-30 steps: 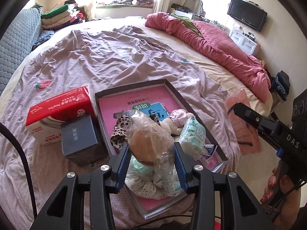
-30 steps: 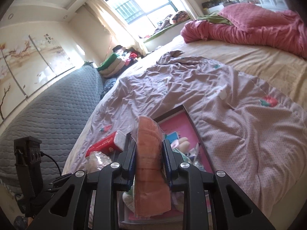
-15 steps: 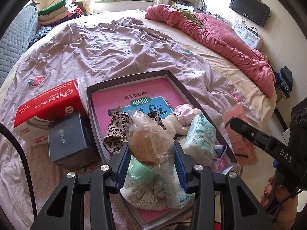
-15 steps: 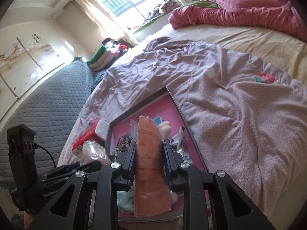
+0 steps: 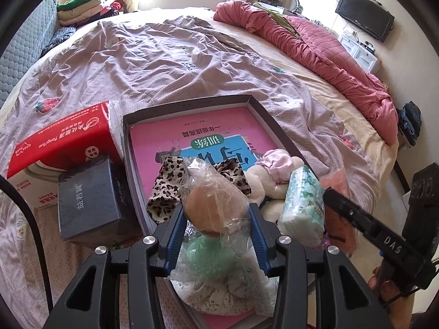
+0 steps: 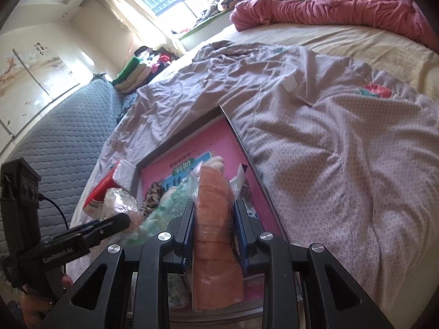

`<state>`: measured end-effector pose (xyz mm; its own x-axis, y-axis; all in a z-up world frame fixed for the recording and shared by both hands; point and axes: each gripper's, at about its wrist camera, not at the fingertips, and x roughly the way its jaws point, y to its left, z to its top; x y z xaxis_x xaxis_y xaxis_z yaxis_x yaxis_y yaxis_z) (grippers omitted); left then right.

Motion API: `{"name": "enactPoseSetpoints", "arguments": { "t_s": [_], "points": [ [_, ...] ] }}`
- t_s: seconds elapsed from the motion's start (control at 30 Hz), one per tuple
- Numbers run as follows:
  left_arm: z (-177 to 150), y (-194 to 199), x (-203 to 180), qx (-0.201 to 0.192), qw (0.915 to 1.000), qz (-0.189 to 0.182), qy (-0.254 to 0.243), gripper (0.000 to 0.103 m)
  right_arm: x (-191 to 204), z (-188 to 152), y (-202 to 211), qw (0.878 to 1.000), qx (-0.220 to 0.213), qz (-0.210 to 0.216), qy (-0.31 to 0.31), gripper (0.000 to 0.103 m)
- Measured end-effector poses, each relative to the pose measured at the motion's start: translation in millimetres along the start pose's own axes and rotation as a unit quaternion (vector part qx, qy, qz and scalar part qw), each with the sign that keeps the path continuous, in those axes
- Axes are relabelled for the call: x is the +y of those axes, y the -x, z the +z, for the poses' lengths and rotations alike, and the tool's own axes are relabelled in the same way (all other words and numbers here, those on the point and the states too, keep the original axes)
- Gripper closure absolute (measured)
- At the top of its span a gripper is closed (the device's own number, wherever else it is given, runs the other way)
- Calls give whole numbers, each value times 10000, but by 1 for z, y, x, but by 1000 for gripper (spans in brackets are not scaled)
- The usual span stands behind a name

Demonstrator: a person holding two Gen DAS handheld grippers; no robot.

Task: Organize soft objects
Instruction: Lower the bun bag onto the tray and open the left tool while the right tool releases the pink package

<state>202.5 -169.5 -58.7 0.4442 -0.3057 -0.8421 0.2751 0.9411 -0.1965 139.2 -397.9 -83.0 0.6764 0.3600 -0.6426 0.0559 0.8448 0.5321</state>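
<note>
Room: I was looking at a bedroom, a bed [image 5: 192, 63] under a wrinkled lilac sheet, wide bare cloth beyond the clutter.
Tray: dark tray [image 5: 277, 126] near the bed's near edge, pink book [image 5: 197, 134] flat inside, its far half uncovered.
Left gripper [image 5: 216, 216]: fingers gripped a clear bag with a tan bun [image 5: 211, 205], above the tray's near end.
Right gripper [image 6: 214, 222]: jaws easing open; orange wrapped pack [image 6: 214, 219] upright between them, over the tray's right rim.
Left edge: red tissue pack [image 5: 63, 142] and dark box [image 5: 90, 197] crowded the tray wall.
</note>
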Motion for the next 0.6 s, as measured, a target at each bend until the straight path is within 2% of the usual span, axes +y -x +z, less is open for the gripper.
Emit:
{"name": "enactPoseSetpoints", "arguments": {
  "t_s": [0.2, 0.27, 0.33, 0.6],
  "points": [
    [0, -4, 3, 14, 10000, -85, 51, 56, -5, 0, -1, 9999, 0, 47, -158, 63],
    [1, -5, 4, 39, 9999, -119, 87, 54, -4, 0, 0, 9999, -13, 22, -142, 62],
    [1, -6, 6, 66, 9999, -112, 112, 47, -2, 0, 2, 9999, -12, 19, -107, 61],
    [-1, 2, 12, -16, 9999, -63, 137, 41, 7, 6, 16, 9998, -195, -85, 14, 49]
  ]
}}
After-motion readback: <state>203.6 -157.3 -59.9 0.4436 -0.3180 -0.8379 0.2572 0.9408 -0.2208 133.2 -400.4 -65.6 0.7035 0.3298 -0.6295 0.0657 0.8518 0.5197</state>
